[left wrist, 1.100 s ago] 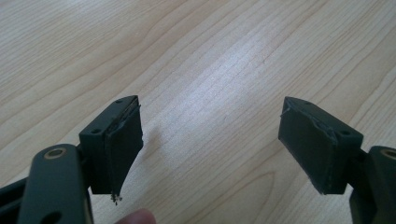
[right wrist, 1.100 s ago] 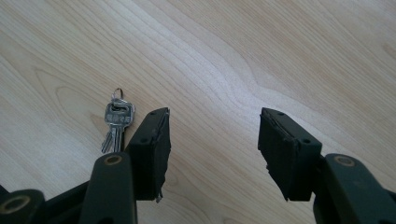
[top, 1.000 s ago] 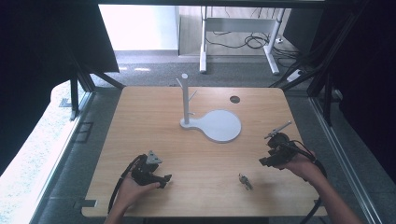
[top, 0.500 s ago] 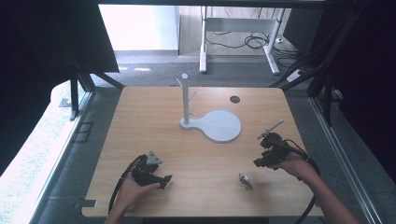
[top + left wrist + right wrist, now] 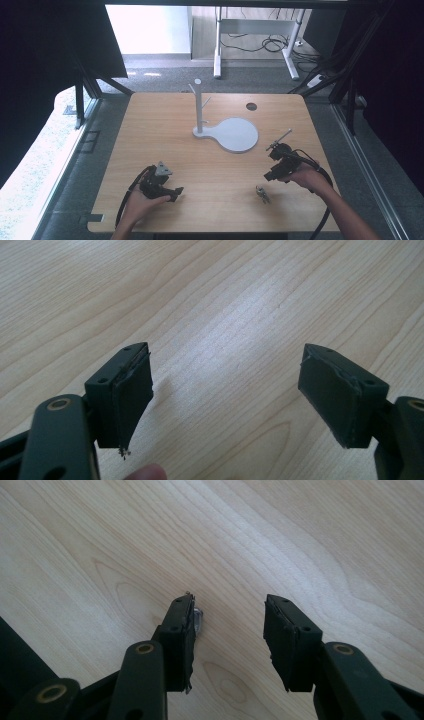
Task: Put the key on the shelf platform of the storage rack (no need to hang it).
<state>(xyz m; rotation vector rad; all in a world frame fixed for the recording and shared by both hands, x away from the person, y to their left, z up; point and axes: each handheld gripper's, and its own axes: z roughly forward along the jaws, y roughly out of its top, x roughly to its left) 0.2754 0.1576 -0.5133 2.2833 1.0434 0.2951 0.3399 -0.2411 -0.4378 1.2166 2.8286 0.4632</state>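
A small metal object [image 5: 261,193] lies on the wooden table [image 5: 210,165] near the front right. In the right gripper view a shiny bit of a small metal piece [image 5: 198,620] peeks out past my left jaw. My right gripper [image 5: 271,175] [image 5: 229,602] is open just up and right of the object, jaws pointing down at the wood. At the front left my left gripper [image 5: 176,192] [image 5: 225,355] rests in a hand, jaws wide open over bare wood with nothing between them. A white peg stand [image 5: 199,105] rises from a round white base [image 5: 235,134] mid-table.
A dark round hole [image 5: 251,106] sits in the table's far right part. Cables trail from both grippers toward the front edge. A fingertip [image 5: 145,472] shows at the bottom of the left gripper view. Table legs and cables stand on the floor beyond the far edge.
My right gripper has moved left, closer to the small metal object. The left gripper and the object have stayed put.
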